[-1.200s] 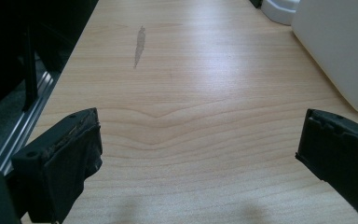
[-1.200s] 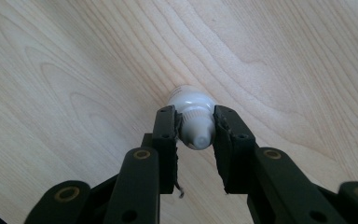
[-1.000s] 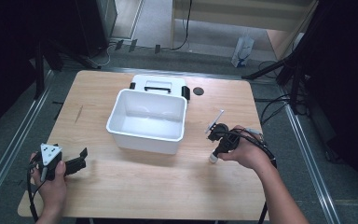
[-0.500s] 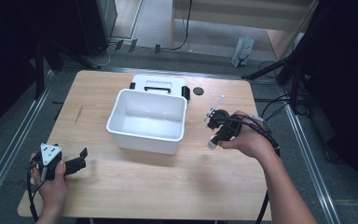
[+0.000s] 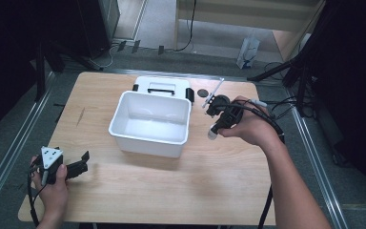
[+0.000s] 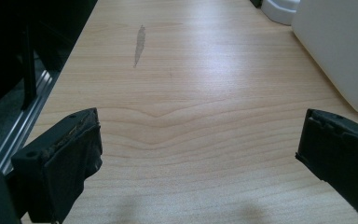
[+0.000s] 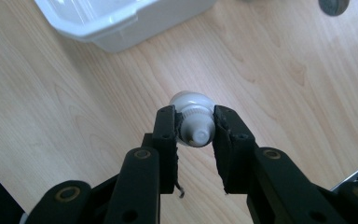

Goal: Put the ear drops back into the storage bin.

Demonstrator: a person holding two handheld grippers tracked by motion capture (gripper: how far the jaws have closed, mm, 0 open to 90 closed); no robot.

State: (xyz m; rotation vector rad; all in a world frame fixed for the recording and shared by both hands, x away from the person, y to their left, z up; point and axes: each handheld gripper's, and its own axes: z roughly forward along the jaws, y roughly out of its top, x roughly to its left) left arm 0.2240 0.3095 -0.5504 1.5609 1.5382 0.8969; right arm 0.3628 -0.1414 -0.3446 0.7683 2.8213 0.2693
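Note:
A small white tube (image 5: 212, 133) with a ribbed cap hangs above the table, to the right of the white bin (image 5: 124, 107). My right gripper (image 5: 215, 110) is shut on it. In the right gripper view the two black pads press on the tube's neck (image 7: 193, 121) from both sides, inside that gripper (image 7: 195, 128), with the wood well below. My left gripper (image 5: 78, 164) rests at the table's near left corner, held by a hand. Its jaws stand wide open in the left gripper view (image 6: 198, 144), with bare wood between them.
The white bin holds nothing that I can see. Its lid (image 5: 162, 86) with black latches lies right behind it. A dark round disc (image 5: 203, 92) lies on the wood near the far edge. The table's far edge drops to a grey floor with cables.
My right gripper has risen off the table with the white tube in it and drifted farther from the front edge. The left gripper has kept still.

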